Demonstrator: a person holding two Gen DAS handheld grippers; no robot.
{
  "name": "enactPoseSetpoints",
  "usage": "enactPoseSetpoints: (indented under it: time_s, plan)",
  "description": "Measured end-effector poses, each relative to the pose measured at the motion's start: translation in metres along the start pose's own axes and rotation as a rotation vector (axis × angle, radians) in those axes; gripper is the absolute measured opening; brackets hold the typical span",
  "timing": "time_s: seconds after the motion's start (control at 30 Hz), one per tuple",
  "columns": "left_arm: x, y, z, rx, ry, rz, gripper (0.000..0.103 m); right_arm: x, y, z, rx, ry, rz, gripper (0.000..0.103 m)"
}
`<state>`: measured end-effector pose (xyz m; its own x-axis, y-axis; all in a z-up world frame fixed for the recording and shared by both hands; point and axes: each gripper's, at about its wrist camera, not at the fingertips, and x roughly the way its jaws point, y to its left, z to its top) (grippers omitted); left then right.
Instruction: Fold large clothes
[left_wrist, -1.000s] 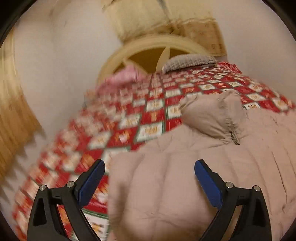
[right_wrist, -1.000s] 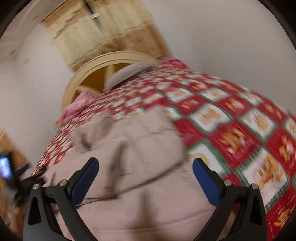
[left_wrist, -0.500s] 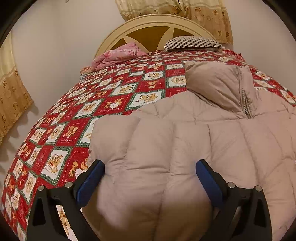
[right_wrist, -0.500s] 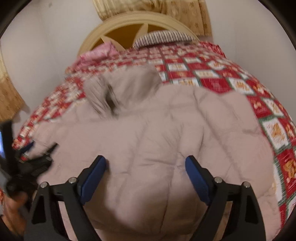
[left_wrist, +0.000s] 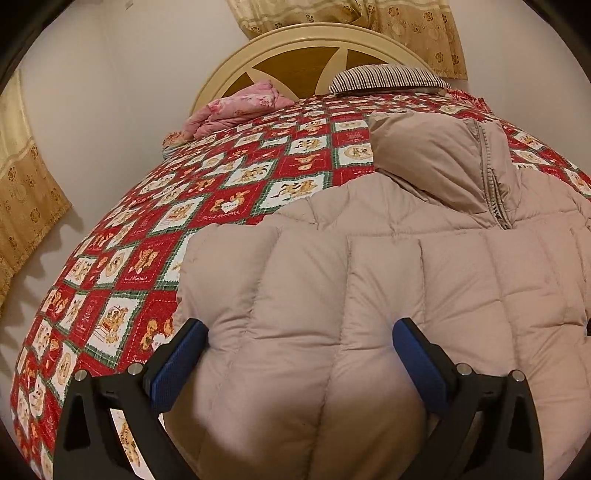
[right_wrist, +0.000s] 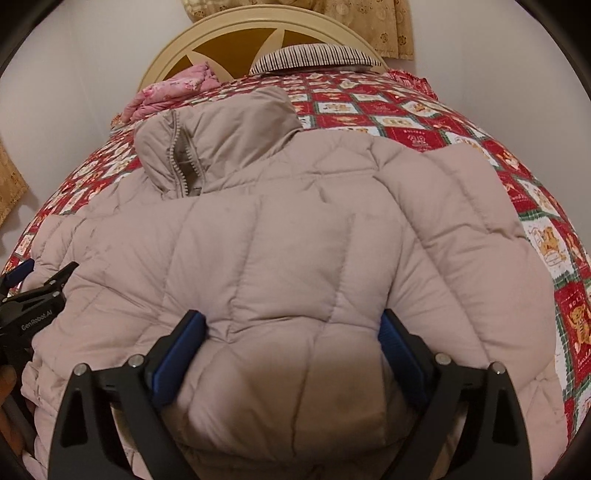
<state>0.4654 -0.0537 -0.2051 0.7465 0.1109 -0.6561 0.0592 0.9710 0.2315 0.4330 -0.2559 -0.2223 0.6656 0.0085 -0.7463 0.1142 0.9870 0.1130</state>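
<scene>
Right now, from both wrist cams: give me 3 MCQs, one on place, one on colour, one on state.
1. Where does the striped pillow lie?
A. against the headboard
B. on the jacket
C. on the floor

2. What colour is the puffer jacket?
A. navy
B. beige-pink
C. green

3. How does the jacket's collar zipper stand?
A. closed to the top
B. partly open at the top
C. hidden under the quilt

Key:
1 A, it rests at the bed's far end under the headboard.
2 B, pale beige-pink across both views.
3 B, its teeth part at the collar.
</scene>
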Motion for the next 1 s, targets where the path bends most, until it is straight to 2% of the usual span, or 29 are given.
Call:
enactPoseSetpoints:
  time_s: [0.37,0.73,0.87,1.0]
  plan:
    - [0.001,-0.001,0.0,-0.006,0.008,-0.012,0.102,0.004,0.006,0.001,-0.024,0.009,-0.046,0.096]
    - [0.002,0.0,0.0,-0.008,0.011,-0.017,0.102,0.005,0.008,0.0,-0.031,0.01,-0.058,0.097]
    - [-0.011,0.011,0.009,-0.042,0.029,-0.017,0.102,0.006,0.008,0.0,-0.028,0.01,-0.056,0.097]
    - [-0.059,0.023,0.033,-0.141,-0.073,-0.139,0.102,0.006,0.007,0.001,-0.025,0.007,-0.054,0.097]
